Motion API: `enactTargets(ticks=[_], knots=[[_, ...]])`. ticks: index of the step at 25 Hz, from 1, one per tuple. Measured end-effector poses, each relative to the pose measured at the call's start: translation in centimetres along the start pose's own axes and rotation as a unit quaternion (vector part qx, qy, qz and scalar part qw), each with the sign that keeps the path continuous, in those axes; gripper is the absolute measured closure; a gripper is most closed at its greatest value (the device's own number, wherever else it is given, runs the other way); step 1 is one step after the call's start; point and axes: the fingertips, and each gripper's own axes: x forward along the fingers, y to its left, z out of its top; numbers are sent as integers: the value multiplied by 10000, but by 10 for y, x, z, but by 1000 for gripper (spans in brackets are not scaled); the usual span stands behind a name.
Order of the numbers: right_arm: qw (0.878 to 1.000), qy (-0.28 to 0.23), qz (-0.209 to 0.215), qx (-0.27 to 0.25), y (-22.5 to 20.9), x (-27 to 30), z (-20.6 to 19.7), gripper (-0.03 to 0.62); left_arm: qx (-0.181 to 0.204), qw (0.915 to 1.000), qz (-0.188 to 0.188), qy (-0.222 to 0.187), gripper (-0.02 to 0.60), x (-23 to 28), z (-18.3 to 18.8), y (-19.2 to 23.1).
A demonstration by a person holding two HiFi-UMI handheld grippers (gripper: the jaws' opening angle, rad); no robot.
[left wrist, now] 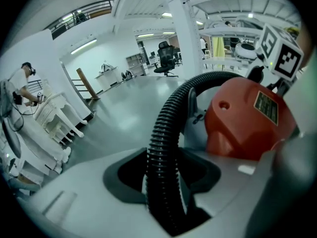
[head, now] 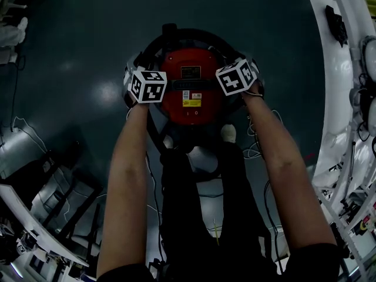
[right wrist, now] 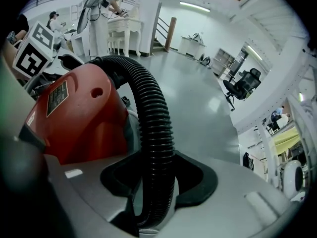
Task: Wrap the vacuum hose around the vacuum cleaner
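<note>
The vacuum cleaner stands on the dark floor with its red top up, and the black ribbed vacuum hose curves round its far side. My left gripper is at its left flank and my right gripper at its right. In the left gripper view the hose runs up between the jaws of the left gripper, which is shut on it, beside the red body. In the right gripper view the right gripper is likewise shut on the hose, next to the red body.
A white machine frame lines the right side and metal racks fill the lower left. Thin cables lie on the floor by the wearer's feet. A white table, a person and an office chair stand farther off.
</note>
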Motion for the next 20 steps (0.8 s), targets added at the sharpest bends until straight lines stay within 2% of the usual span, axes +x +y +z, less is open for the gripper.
enactTargets(ticks=[3, 7, 10, 11, 17, 20], knots=[[10000, -79, -19, 47, 0, -1, -1, 399, 125, 9999, -6, 34, 394, 0, 0, -1], [9999, -158, -44, -38, -2, -3, -1, 387, 544, 9985, 12, 112, 399, 1, 1, -3], [9998, -151, -66, -137, -3, -4, -4, 388, 723, 9973, 43, 105, 399, 2, 2, -2], [9998, -148, -62, -152, -3, -4, -5, 409, 749, 9971, 60, 87, 399, 2, 3, -1], [9997, -149, 114, -153, -4, -9, -7, 413, 679, 9975, 96, -180, 400, -2, 14, -3], [9997, -137, 142, -164, -4, -9, -8, 413, 675, 9976, 22, -149, 399, -2, 15, -4]])
